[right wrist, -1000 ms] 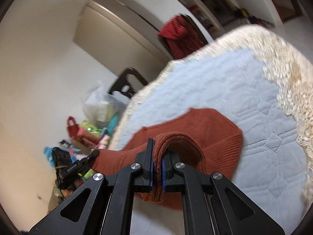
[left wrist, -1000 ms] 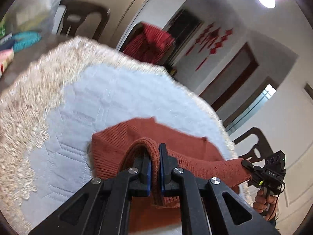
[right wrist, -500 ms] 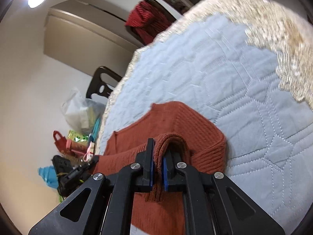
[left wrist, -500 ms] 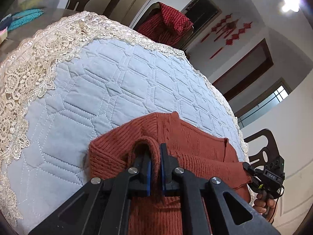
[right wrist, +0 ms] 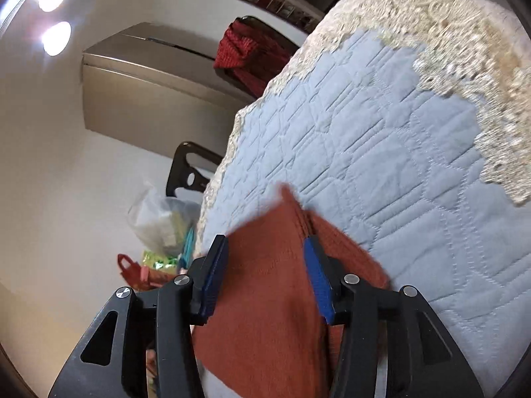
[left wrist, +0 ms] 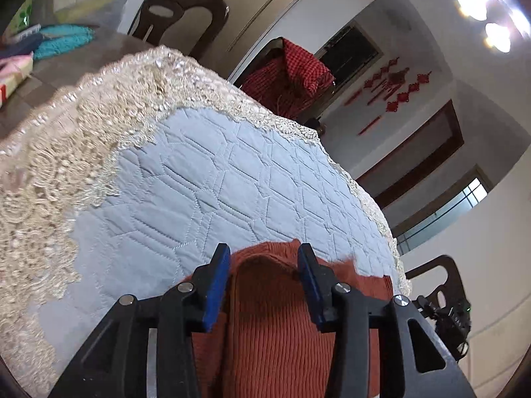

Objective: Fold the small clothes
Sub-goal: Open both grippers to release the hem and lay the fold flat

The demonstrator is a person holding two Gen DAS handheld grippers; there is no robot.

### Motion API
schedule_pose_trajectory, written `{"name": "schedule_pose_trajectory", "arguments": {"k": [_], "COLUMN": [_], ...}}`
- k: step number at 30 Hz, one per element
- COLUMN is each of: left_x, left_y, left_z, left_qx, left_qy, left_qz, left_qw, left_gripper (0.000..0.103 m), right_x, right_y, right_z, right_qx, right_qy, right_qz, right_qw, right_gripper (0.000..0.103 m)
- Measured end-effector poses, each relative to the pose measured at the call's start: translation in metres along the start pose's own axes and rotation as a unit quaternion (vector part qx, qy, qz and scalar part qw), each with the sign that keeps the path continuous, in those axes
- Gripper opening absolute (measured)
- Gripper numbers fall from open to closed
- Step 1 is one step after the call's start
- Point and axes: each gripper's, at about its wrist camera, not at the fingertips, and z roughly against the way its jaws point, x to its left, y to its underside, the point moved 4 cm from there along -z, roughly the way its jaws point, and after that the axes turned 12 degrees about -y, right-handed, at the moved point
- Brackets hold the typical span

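Lying on the bench near its front edge is one rust-orange ribbed knit sweater [left wrist: 275, 325], soft and bunched into a rounded hump between the left tool [left wrist: 264, 262] blades. Both tools have just been opening: each one's two blue-padded black fingers stand spread, with knit between them but nothing pinched. Same deal for the right tool [right wrist: 265, 255], where the sweater comes to a pointed corner just past the tips.

The bench wears a pale blue quilted cover [left wrist: 212, 179] stitched in hexagon shapes, with a cream lace border [left wrist: 66, 152] that's bumpy and scalloped.

Left view only: three red knot wall decorations [left wrist: 398, 89], a window and two ceiling lights. Right view only: a crinkly clear plastic bag [right wrist: 159, 219] and a small red bag [right wrist: 129, 268] past the bench's left edge. One red checked cloth over a chair [left wrist: 295, 76] shows in both.
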Motion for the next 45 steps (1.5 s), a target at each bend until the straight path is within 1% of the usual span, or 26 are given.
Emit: {"name": "schedule_pose_trajectory", "arguments": {"k": [3,5,6,8,10,12,14,16,18,20,21,22,24,26,27,29,31,33,34,35,36,37,39,42,43,45], "left_x": [-0.006,-0.013,-0.019,-0.023,-0.019,-0.015,-0.02,-0.03,-0.038,-0.038,-0.036,-0.036,-0.042,-0.053,-0.062,-0.078,-0.097,-0.108,-0.111,-0.112,-0.115,-0.117,-0.118,-0.114,-0.111,-0.102], "left_y": [0.013,0.024,0.027,0.023,0.011,0.003,0.007,0.021,0.04,0.06,0.068,0.073,0.075,0.077,0.08,0.093,0.112,0.13,0.139,0.145,0.147,0.146,0.141,0.139,0.138,0.138], "left_z": [0.013,0.018,0.019,0.022,0.028,0.032,0.036,0.033,0.023,0.009,0.002,0.005,0.014,0.025,0.032,0.04,0.041,0.032,0.025,0.018,0.016,0.019,0.022,0.028,0.03,0.029], "left_qx": [-0.007,-0.008,-0.009,-0.03,-0.043,-0.043,-0.046,-0.038,-0.017,0.011,0.025,0.011,0.01,0.006,0.002,-0.001,0.009,0.023,0.032,0.037,0.03,0.024,0.019,0.01,0.003,0.001], "left_qy": [-0.005,-0.004,-0.009,-0.026,-0.029,-0.014,-0.01,-0.012,-0.012,-0.026,-0.032,-0.033,-0.045,-0.035,-0.033,-0.021,-0.004,0.004,0.0,-0.018,-0.031,-0.036,-0.045,-0.056,-0.065,-0.085], "left_qz": [-0.031,-0.057,-0.074,-0.09,-0.07,-0.046,-0.06,-0.095,-0.127,-0.144,-0.15,-0.161,-0.174,-0.18,-0.19,-0.213,-0.238,-0.26,-0.269,-0.277,-0.29,-0.295,-0.294,-0.287,-0.285,-0.278], "left_qw": [0.9995,0.9983,0.9972,0.9952,0.9962,0.9979,0.9971,0.9947,0.9917,0.9892,0.9879,0.9864,0.9837,0.983,0.9812,0.9768,0.9713,0.9654,0.9626,0.96,0.9561,0.9546,0.9545,0.9564,0.9564,0.9567], "left_gripper": [0.045,0.045,0.045,0.045,0.045,0.045,0.045,0.045,0.045,0.045,0.044,0.045,0.045,0.045,0.045,0.045,0.045,0.045,0.045,0.045,0.045,0.045,0.045,0.045,0.045,0.045], "right_x": [0.013,0.021,0.026,0.032,0.033,0.032,0.035,0.038,0.038,0.029,0.024,0.022,0.024,0.032,0.042,0.054,0.065,0.069,0.068,0.064,0.057,0.056,0.06,0.063,0.064,0.062], "right_y": [0.009,0.018,0.026,0.033,0.037,0.039,0.044,0.049,0.054,0.057,0.057,0.057,0.058,0.063,0.069,0.082,0.104,0.126,0.134,0.144,0.147,0.148,0.142,0.141,0.142,0.144], "right_z": [0.006,0.008,0.008,0.005,0.0,-0.002,-0.003,-0.006,-0.009,-0.012,-0.012,-0.009,-0.002,0.002,0.003,0.0,-0.008,-0.02,-0.025,-0.033,-0.038,-0.039,-0.035,-0.025,-0.022,-0.017], "right_qx": [0.002,0.01,0.018,0.029,0.037,0.042,0.047,0.054,0.062,0.068,0.066,0.063,0.059,0.059,0.06,0.068,0.088,0.112,0.124,0.141,0.15,0.147,0.138,0.128,0.124,0.116], "right_qy": [0.014,0.027,0.037,0.056,0.065,0.066,0.068,0.073,0.081,0.105,0.119,0.122,0.131,0.148,0.156,0.146,0.136,0.133,0.132,0.138,0.153,0.155,0.162,0.179,0.18,0.2], "right_qz": [0.039,0.067,0.092,0.12,0.13,0.13,0.144,0.158,0.168,0.169,0.167,0.169,0.172,0.192,0.213,0.232,0.254,0.278,0.287,0.297,0.302,0.306,0.309,0.318,0.323,0.329], "right_qw": [0.999,0.997,0.995,0.991,0.989,0.988,0.986,0.983,0.98,0.978,0.977,0.976,0.975,0.968,0.963,0.959,0.953,0.945,0.941,0.934,0.929,0.928,0.927,0.922,0.921,0.916], "right_gripper": [0.048,0.048,0.048,0.048,0.048,0.048,0.048,0.048,0.048,0.047,0.037,0.032,0.032,0.032,0.032,0.032,0.032,0.032,0.032,0.032,0.032,0.032,0.032,0.032,0.032,0.032]}}
